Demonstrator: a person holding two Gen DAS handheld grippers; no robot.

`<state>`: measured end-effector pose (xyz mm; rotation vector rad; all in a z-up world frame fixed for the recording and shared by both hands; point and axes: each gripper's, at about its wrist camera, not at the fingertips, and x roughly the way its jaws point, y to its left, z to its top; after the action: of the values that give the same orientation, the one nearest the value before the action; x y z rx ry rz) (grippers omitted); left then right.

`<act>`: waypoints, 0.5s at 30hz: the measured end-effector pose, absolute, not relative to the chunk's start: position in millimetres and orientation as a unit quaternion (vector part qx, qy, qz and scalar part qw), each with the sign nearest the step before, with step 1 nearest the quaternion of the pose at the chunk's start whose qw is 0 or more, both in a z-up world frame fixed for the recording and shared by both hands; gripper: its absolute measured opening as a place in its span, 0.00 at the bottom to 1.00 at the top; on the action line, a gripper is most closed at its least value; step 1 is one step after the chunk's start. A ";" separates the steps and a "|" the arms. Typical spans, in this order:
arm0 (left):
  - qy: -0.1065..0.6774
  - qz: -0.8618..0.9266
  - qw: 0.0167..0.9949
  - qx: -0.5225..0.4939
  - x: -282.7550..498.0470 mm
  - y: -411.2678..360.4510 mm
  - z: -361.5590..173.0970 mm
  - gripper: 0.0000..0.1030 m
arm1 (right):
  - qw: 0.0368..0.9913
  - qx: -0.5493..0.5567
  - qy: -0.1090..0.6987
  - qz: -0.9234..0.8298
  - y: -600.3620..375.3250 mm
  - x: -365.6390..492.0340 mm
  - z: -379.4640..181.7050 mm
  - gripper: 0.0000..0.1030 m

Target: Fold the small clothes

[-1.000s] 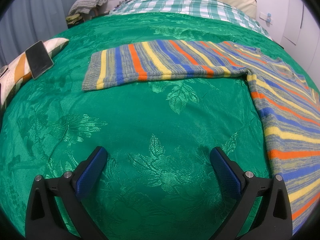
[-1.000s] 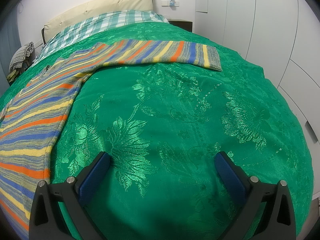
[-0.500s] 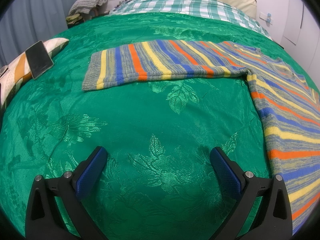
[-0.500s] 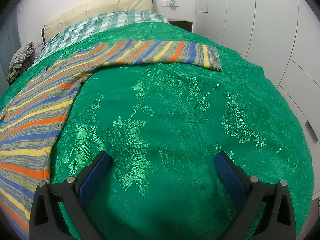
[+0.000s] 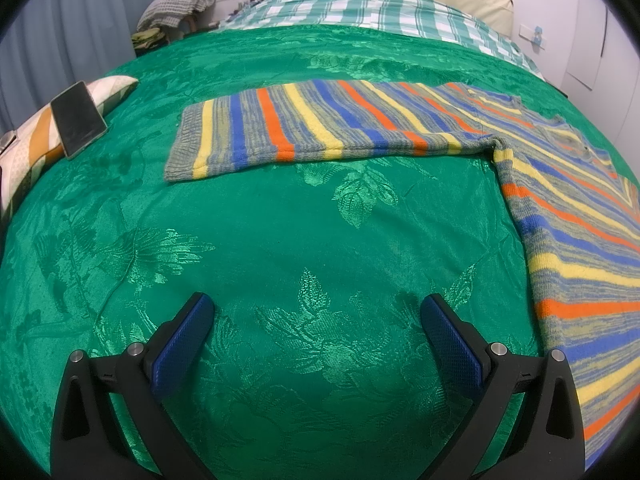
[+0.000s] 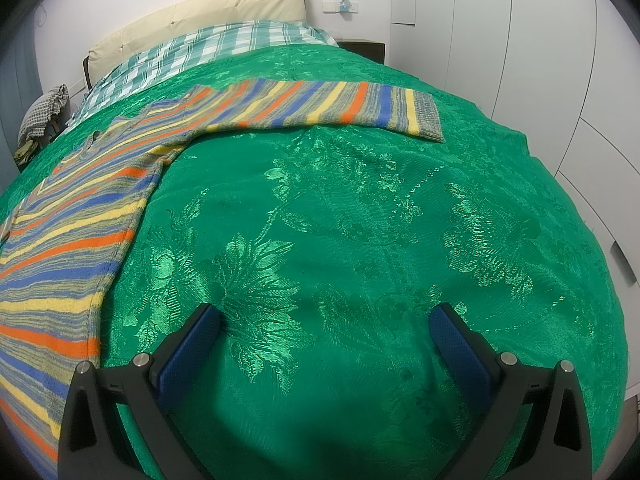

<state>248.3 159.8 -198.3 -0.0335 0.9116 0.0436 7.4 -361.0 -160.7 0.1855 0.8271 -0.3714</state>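
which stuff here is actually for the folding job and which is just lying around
For the job:
striped sweater, spread flat
left gripper, right gripper, jaws open

Lying about:
phone on a striped cushion
checked sheet
grey cloth bundle

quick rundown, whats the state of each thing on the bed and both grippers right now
striped sweater: spread flat, unfolded, both sleeves stretched out sideways
left gripper: open, empty, hovering over bare bedspread
right gripper: open, empty, hovering over bare bedspread
green bedspread: laid smooth over the bed
phone: screen dark, lying on a striped cushion at the bed's edge
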 end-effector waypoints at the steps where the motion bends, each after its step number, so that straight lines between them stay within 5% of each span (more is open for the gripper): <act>1: 0.440 0.021 0.898 -0.016 248.3 159.7 -198.3 1.00 | 0.895 0.089 0.399 -0.179 -360.9 7.4 -160.6 1.00; 15: 0.440 0.021 0.897 -0.016 248.2 159.7 -198.4 1.00 | 0.894 0.088 0.400 -0.180 -361.4 7.5 -160.9 1.00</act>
<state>248.2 159.7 -198.4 -0.0334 0.9123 0.0442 7.5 -361.4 -160.9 0.1826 0.8294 -0.3727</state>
